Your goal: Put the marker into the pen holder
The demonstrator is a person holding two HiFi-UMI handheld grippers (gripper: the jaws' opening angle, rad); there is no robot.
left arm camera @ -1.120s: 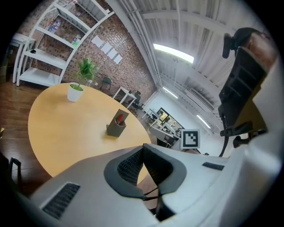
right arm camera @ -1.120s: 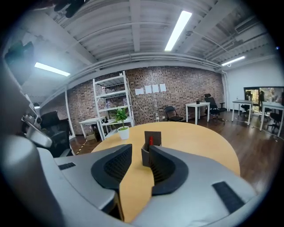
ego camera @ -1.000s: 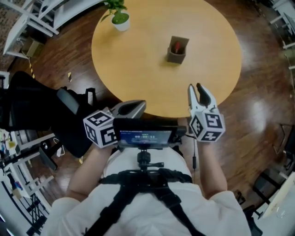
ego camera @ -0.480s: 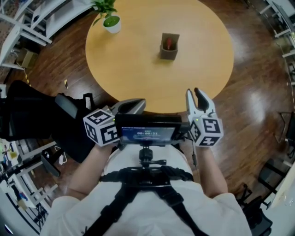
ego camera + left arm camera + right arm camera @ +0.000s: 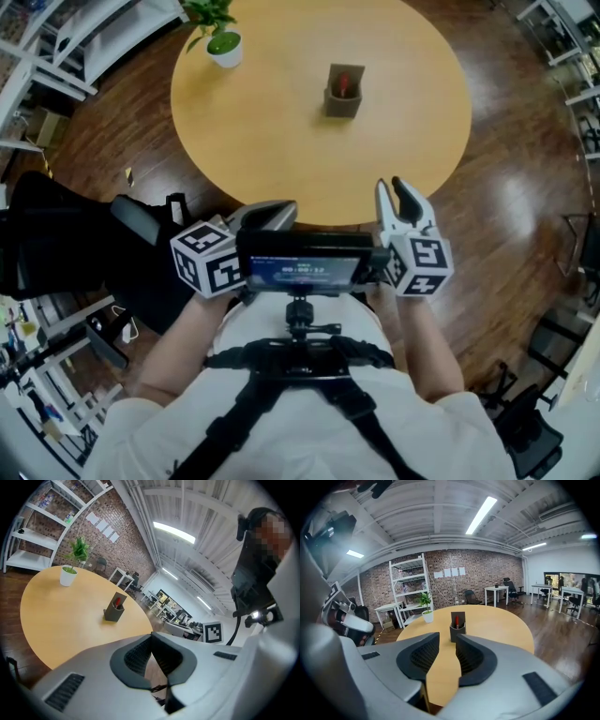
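Everything on the round worktop [image 5: 281,150] has slid a little up and to the left in the head view, so it looks like I have pulled back from it a bit. Both of my hand-held grippers have stayed close to my tummy, just off the near edge. The pen holder [image 5: 344,92] has not moved on the worktop itself. It stands upright near the middle, well away from me. The red marker [image 5: 456,619] is already standing inside the pen holder, with its top poking out. So I think the job is done, and I am just backing off with nothing left to carry. My left hand-held gripper [image 5: 267,216] is clenched. Its two dark pads meet at the tips, and nothing is pinched in it. My right hand-held gripper [image 5: 391,187] is released, with a gap between its jaws. Nothing sits in that gap, and I only see the far-off pen holder through it. Now I count. One worktop. One pen holder. One marker, and I see no other pen lying about. One potted plant [image 5: 223,42] in a white pot, near the far left edge of the worktop, well apart from the pen holder. Two hand-held grippers, one in each of my hands.
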